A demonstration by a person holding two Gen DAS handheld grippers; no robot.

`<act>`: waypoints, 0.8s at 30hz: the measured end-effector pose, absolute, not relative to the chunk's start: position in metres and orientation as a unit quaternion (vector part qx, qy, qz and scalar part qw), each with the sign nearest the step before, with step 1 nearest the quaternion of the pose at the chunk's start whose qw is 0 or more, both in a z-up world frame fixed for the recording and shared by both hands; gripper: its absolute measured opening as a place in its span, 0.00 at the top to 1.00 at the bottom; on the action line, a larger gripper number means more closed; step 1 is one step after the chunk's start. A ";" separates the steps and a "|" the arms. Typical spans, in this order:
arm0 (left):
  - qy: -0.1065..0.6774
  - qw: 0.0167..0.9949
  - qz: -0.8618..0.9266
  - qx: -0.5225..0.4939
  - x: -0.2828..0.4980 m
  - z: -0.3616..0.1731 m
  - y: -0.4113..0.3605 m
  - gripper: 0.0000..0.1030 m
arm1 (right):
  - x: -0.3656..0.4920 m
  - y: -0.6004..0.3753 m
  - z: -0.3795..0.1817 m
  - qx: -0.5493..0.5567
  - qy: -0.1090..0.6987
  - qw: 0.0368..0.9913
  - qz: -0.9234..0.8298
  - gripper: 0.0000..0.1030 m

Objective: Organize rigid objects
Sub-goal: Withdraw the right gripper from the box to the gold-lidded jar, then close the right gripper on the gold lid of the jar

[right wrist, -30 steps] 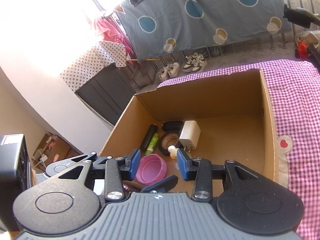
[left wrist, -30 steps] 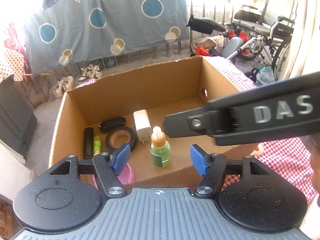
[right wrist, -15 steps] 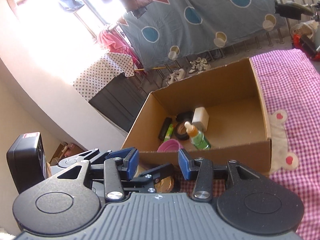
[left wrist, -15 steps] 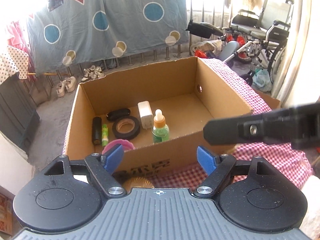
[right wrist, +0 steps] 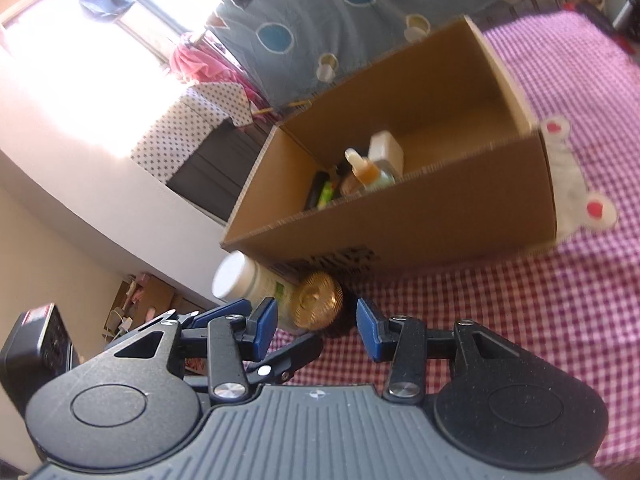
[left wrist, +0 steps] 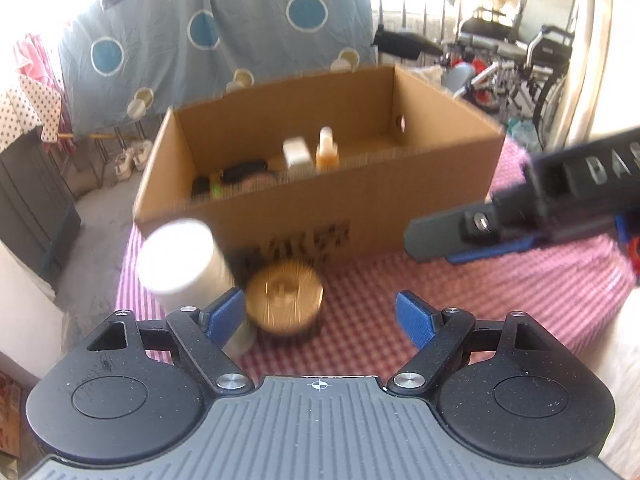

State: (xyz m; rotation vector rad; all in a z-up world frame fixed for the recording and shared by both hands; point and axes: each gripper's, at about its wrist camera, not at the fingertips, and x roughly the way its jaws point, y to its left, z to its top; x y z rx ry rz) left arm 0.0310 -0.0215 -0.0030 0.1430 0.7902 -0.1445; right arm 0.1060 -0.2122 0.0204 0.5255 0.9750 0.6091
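Note:
A cardboard box [left wrist: 320, 208] stands on the pink checked cloth and holds an amber-topped bottle [left wrist: 327, 152], a white charger [left wrist: 296, 154] and several dark items. In front of it stand a white-capped bottle [left wrist: 180, 256] and a gold-lidded jar [left wrist: 284, 296]. My left gripper [left wrist: 320, 314] is open and empty, with the jar just ahead of its left pad. My right gripper [right wrist: 316, 324] is open and empty too, low over the cloth, with the gold-lidded jar [right wrist: 316, 300] just beyond its fingertips and the white-capped bottle [right wrist: 240, 276] to the left. The right gripper [left wrist: 480, 232] also reaches in from the right of the left wrist view.
The checked cloth [right wrist: 520, 300] spreads to the right of the box [right wrist: 400, 220]. The table's left edge drops off next to the white-capped bottle. A dark cabinet [left wrist: 32, 208], a hanging blue sheet [left wrist: 224, 40] and a wheelchair [left wrist: 520, 52] stand behind.
Both grippers drew back from above the box and sank toward the cloth in front of it. The left jaws widened. The white-capped bottle and gold-lidded jar came into view.

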 end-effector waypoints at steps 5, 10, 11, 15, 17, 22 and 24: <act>0.393 0.914 -0.053 0.085 0.035 -0.025 -0.018 0.22 | 0.114 -0.197 0.000 0.250 0.472 0.795 0.288 0.55; 0.392 0.914 -0.051 0.088 0.045 -0.037 -0.015 0.25 | 0.134 -0.177 -0.007 0.237 0.475 0.793 0.299 0.57; 0.394 0.914 -0.054 0.085 0.046 -0.039 -0.015 0.25 | 0.139 -0.173 -0.009 0.234 0.476 0.793 0.300 0.57; 0.396 0.913 -0.061 0.082 0.052 -0.046 -0.015 0.26 | 0.155 -0.161 -0.020 0.228 0.489 0.785 0.305 0.59; 0.396 0.913 -0.064 0.080 0.055 -0.048 -0.014 0.26 | 0.161 -0.155 -0.025 0.222 0.496 0.781 0.308 0.59; 0.393 0.913 -0.076 0.075 0.056 -0.047 -0.015 0.26 | 0.166 -0.146 -0.030 0.216 0.506 0.773 0.314 0.59; 0.391 0.913 -0.087 0.079 0.055 -0.046 -0.018 0.26 | 0.162 -0.149 -0.029 0.212 0.503 0.778 0.310 0.59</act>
